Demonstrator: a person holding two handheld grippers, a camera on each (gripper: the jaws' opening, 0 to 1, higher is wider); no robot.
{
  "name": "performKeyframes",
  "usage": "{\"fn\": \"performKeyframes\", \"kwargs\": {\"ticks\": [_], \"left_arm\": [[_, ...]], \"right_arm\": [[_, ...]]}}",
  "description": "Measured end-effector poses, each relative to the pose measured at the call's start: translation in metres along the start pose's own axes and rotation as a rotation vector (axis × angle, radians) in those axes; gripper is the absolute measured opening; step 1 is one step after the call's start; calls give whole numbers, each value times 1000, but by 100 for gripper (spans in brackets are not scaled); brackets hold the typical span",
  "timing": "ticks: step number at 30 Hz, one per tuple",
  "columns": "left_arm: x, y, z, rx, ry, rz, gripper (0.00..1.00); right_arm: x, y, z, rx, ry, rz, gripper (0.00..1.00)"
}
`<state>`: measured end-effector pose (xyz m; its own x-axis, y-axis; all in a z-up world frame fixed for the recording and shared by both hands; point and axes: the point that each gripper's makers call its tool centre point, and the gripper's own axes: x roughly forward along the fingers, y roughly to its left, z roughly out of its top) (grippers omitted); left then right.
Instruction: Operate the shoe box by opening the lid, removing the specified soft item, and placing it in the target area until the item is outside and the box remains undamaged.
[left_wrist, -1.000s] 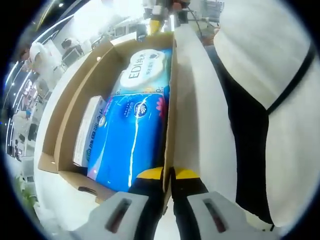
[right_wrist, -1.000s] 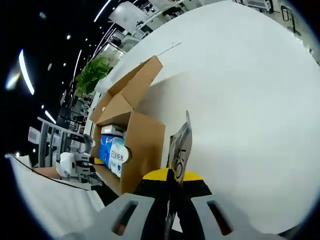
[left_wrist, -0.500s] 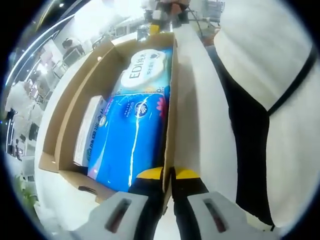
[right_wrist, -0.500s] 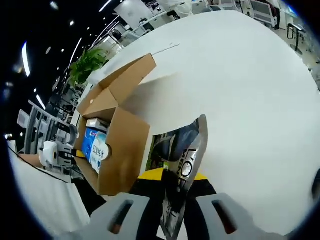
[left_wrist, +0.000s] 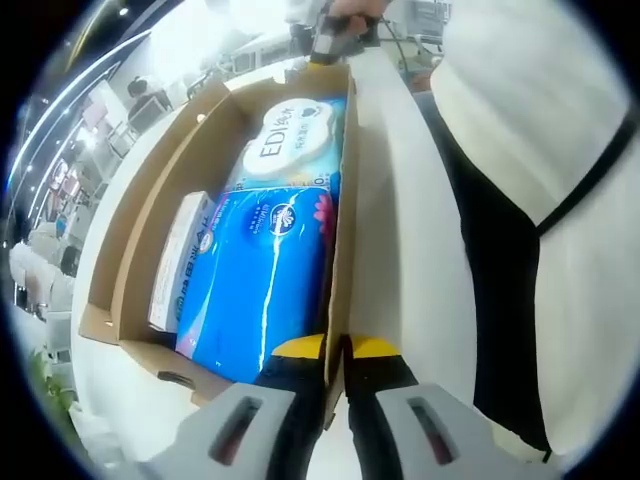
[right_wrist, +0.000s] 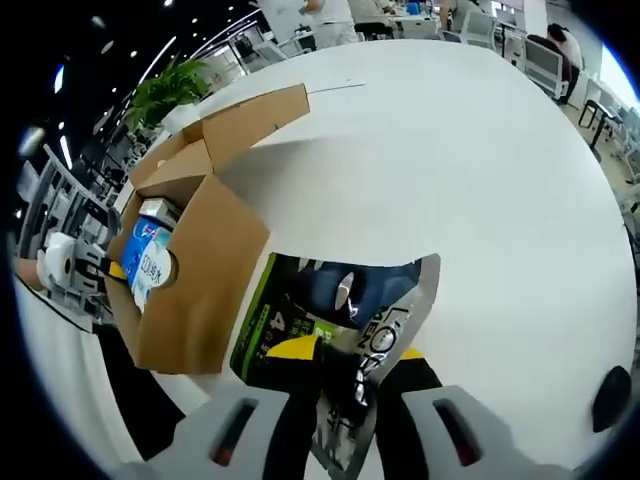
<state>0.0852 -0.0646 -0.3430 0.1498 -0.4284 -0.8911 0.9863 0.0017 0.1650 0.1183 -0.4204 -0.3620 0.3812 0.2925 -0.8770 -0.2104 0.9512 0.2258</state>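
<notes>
In the left gripper view, my left gripper (left_wrist: 335, 350) is shut on the near side wall of the open cardboard shoe box (left_wrist: 342, 240). Inside lie a blue soft tissue pack (left_wrist: 262, 280), a round-lidded wet-wipes pack (left_wrist: 290, 135) and a white flat box (left_wrist: 178, 262). In the right gripper view, my right gripper (right_wrist: 345, 362) is shut on a shiny dark foil pouch (right_wrist: 340, 300) with green and silver print, held just over the white table (right_wrist: 480, 180) beside the shoe box (right_wrist: 195, 270). The left gripper (right_wrist: 70, 265) shows at that box's far side.
A person's white and black clothing (left_wrist: 540, 200) stands close along the right of the box in the left gripper view. A green plant (right_wrist: 170, 85), chairs and desks sit beyond the round white table. A small dark object (right_wrist: 610, 395) lies at the table's right edge.
The right gripper has swung with the pouch, which now spreads flat and low over the table beside the box. The left gripper keeps its hold on the box wall, unmoved.
</notes>
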Motion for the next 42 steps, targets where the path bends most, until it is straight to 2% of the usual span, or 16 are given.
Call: {"fn": "performKeyframes", "kwargs": {"ticks": [8,18,21,24,30,31,32,34,35,36,39,42], "left_arm": [[0,0,1,1,1,2,6],[0,1,2,1,2,0,6],[0,0,1,1,2,0,6],[0,0,1,-1,6,-6,6],[0,0,1,2,5,-3,6],[0,0,1,2,4,-2,6],[0,0,1,2,4,-2,6],[0,0,1,1,5,-6,6],[0,-1,1,2,5,-8,6],[0,-1,1,2,5,-8,6],[0,0,0,9,1,-4,6],[0,0,0,9,0,-4,6]], "right_arm": [[5,-3,0,-10,-3,-38,18],[5,-19,0,-29,-16,-124,29],[3,-21,1,-42,-46,-143,32],[2,-24,-4,-62,-47,-162,36],[-6,-33,1,-77,-115,-213,46],[-10,-35,8,-78,-162,-225,47],[-14,-36,9,-69,-169,-232,47],[-24,-34,15,-53,-212,-240,49],[-30,-33,21,-85,-253,-257,49],[-31,-31,22,-100,-265,-260,52],[-29,-2,20,-207,-314,-235,59],[-18,20,12,-233,-318,-206,67]]}}
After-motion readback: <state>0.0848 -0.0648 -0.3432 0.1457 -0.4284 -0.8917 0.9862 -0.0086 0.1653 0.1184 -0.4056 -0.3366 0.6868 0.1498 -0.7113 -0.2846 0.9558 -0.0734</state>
